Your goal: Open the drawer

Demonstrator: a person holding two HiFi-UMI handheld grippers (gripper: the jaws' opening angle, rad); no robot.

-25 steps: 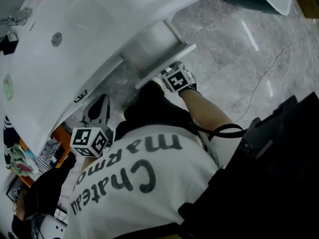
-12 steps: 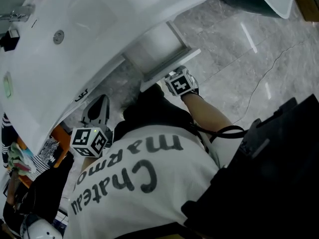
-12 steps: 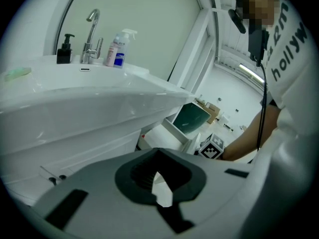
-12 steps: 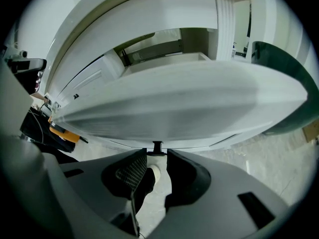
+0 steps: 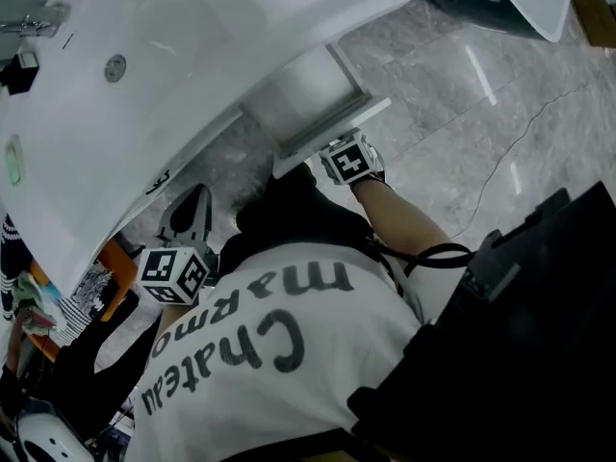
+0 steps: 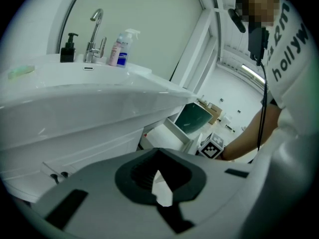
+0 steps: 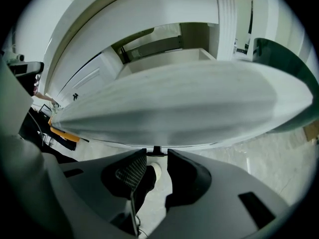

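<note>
A white drawer stands pulled out from under the white washbasin. Its front panel fills the right gripper view, and a small dark knob sits at its lower edge. My right gripper has its jaws closed on that knob; in the head view its marker cube shows just below the drawer front. My left gripper hangs apart at the lower left, near the person's body. It is shut and holds nothing.
On the basin top stand a tap, a spray bottle and a dark soap dispenser. Grey marble floor spreads to the right. The person's white shirt and a black bag fill the lower head view.
The drawer front and my right gripper have edged slightly further out from the cabinet. The left gripper has kept its place.
</note>
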